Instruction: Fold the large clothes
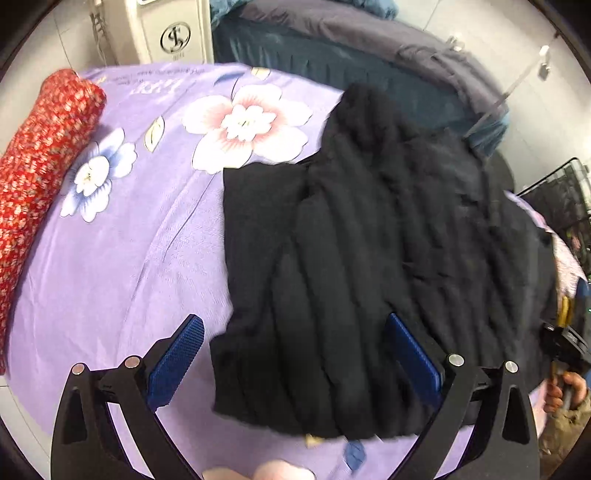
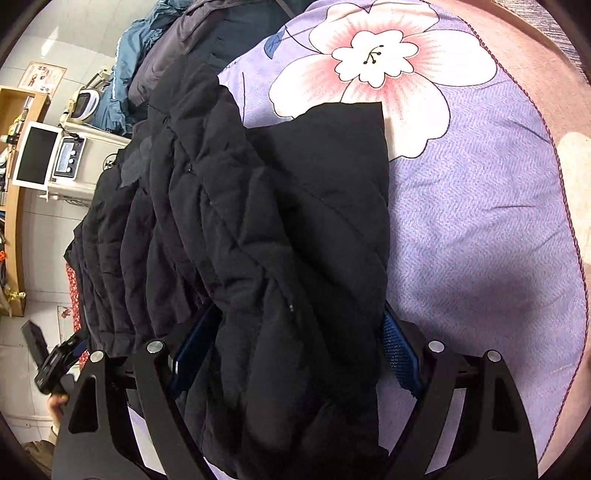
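A black quilted jacket (image 1: 369, 258) lies partly folded on a purple flowered bedspread (image 1: 122, 258). My left gripper (image 1: 295, 354) is open, its blue pads (image 1: 177, 354) wide apart over the jacket's near hem; the left pad is over bare bedspread, the right one against the cloth. In the right wrist view the jacket (image 2: 258, 240) fills the middle. My right gripper (image 2: 291, 354) is open with a thick fold of the jacket lying between its blue pads (image 2: 397, 350), which are far apart and do not pinch it.
A red patterned roll of fabric (image 1: 40, 166) lies along the bedspread's left edge. Dark blue and grey bedding (image 1: 351, 44) is piled behind. A white machine (image 1: 170, 29) stands at the back. The other hand-held gripper (image 2: 55, 362) shows at lower left. The bedspread (image 2: 480, 240) lies right of the jacket.
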### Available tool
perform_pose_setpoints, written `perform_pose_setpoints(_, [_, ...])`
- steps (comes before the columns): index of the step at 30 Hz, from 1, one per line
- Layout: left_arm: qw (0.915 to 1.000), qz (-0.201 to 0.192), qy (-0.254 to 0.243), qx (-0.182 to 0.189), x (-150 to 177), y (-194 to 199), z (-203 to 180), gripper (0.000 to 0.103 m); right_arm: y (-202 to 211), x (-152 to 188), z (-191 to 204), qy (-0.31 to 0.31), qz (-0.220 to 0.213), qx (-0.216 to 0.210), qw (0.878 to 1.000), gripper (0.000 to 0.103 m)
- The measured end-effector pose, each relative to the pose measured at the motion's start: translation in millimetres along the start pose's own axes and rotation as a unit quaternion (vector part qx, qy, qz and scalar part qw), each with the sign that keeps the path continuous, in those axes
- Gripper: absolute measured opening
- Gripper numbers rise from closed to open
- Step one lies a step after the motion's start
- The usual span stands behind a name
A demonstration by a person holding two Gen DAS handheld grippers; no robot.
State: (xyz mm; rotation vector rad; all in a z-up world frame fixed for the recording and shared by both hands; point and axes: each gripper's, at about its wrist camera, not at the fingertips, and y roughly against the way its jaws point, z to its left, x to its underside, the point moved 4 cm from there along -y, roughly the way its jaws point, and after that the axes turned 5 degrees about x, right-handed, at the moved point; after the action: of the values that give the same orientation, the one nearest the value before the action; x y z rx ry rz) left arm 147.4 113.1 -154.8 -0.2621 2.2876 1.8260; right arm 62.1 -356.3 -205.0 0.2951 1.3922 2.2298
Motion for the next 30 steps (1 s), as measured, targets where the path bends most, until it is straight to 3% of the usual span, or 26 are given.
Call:
perform_pose_setpoints(3, [0.9975, 0.023, 0.049, 0.044, -6, -22, 18, 0.098, -2, 1, 4, -0.006, 0.008, 0.006, 1.000, 0.083])
perform_pose_setpoints(6, [0.9850, 0.051, 0.118, 0.115, -8, -42, 37, 0.098, -3, 2, 7, -0.007, 0.012, 0.013, 1.000, 0.083])
perform_pose_setpoints(8, [0.9811, 0.057, 0.127, 0.134, -12, -49, 41, 0.098, -4, 1, 9, -0.009, 0.014, 0.015, 1.000, 0.083])
perform_pose_setpoints(15, [0.9794, 0.080, 0.113, 0.147, -31, -72, 28, 0.098, -5, 2, 16, -0.014, 0.008, 0.025, 1.000, 0.077])
perform_pose_setpoints(20, [0.9795, 0.076, 0.112, 0.149, -37, -75, 24, 0.097, -3, 8, 24, -0.012, 0.000, 0.027, 1.000, 0.061])
perform_pose_setpoints(23, [0.9805, 0.057, 0.115, 0.149, -31, -68, 22, 0.087, 1, 12, 30, -0.007, -0.011, 0.029, 1.000, 0.046])
perform_pose_setpoints(26, [0.9811, 0.034, 0.116, 0.151, -28, -53, 17, 0.065, 11, 18, 42, 0.011, -0.032, 0.039, 0.999, 0.029])
perform_pose_setpoints(28, [0.9808, 0.018, 0.115, 0.156, -26, -43, 15, 0.049, 18, 23, 53, 0.029, -0.045, 0.049, 0.997, 0.022])
perform_pose_setpoints(30, [0.9806, 0.000, 0.110, 0.162, -22, -27, 11, 0.040, 28, 27, 64, 0.037, -0.058, 0.045, 0.997, 0.019])
